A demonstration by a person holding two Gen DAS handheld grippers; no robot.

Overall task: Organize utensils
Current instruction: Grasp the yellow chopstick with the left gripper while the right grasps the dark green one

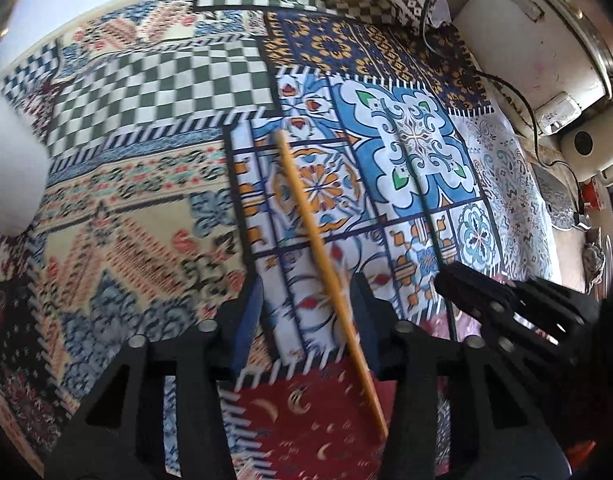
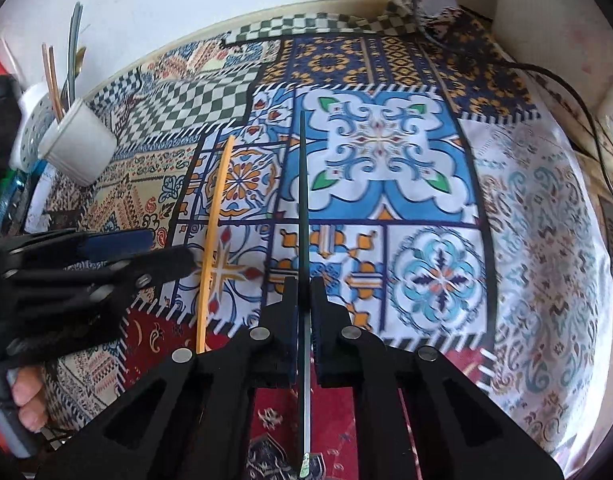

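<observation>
Left gripper half open, straddling yellow chopstick, pads not yet on it; stick flat on patterned cloth, long axis near to far, far end tilted left; right gripper clamped on dark green chopstick, just right; white holder cup far left.

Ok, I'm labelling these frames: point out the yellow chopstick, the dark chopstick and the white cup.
yellow chopstick [image 1: 312,232]: left wrist view, mid-shaft.
dark chopstick [image 2: 303,200]: right wrist view, shaft ahead of the tool.
white cup [image 2: 80,142]: right wrist view, outer wall.
</observation>
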